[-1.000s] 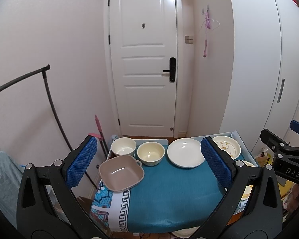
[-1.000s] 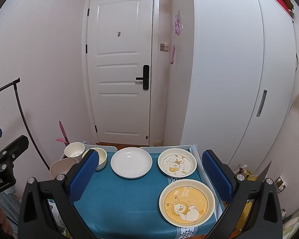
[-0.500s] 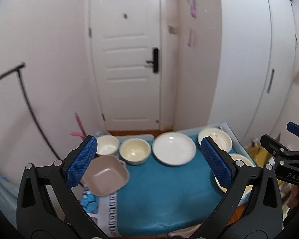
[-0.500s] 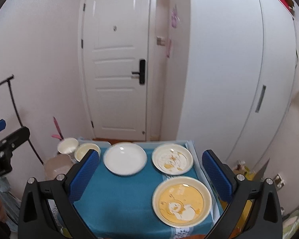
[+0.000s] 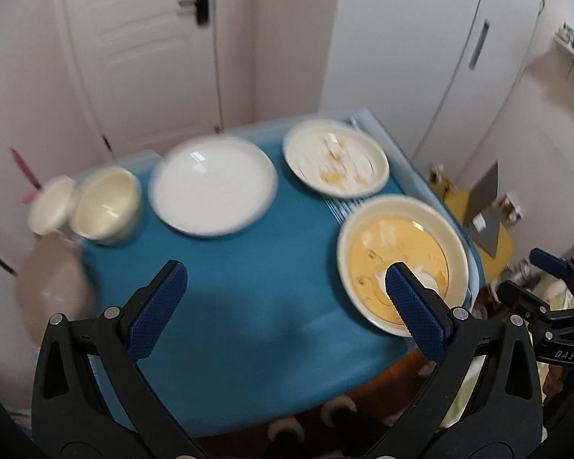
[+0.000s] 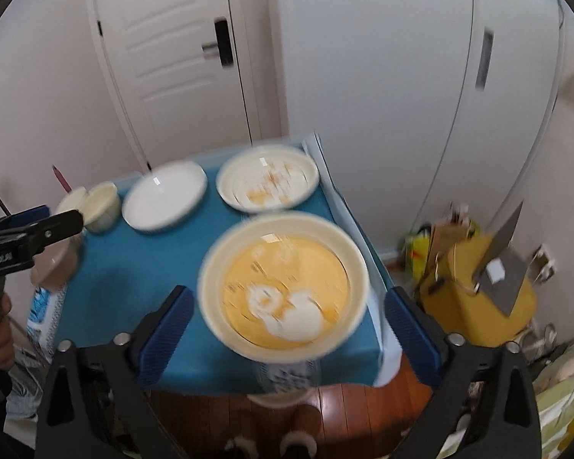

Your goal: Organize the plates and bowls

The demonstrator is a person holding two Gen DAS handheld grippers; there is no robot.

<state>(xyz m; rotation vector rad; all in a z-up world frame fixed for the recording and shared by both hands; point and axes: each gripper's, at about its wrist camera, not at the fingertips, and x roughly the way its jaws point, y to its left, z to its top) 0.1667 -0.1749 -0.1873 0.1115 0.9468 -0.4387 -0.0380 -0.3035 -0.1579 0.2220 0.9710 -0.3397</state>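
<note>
Jaws of the right gripper (image 6: 285, 329) stand wide but are closing, their ribbed blue pads either side of the yellow duck plate (image 6: 283, 287), which looks to lie between them, untouched as far as the blur shows. It sits at the near right corner of the teal-clothed table (image 5: 248, 306). The left gripper (image 5: 283, 302) also gapes wide, empty, above bare cloth. Along the far edge: a cream printed plate (image 5: 335, 162) at the right corner, a plain glossy white plate (image 5: 212, 189), a round cream bowl (image 5: 107, 204), a smaller white bowl (image 5: 51, 204). A squarish pinkish-brown dish (image 5: 53, 287) sits at the left edge.
</note>
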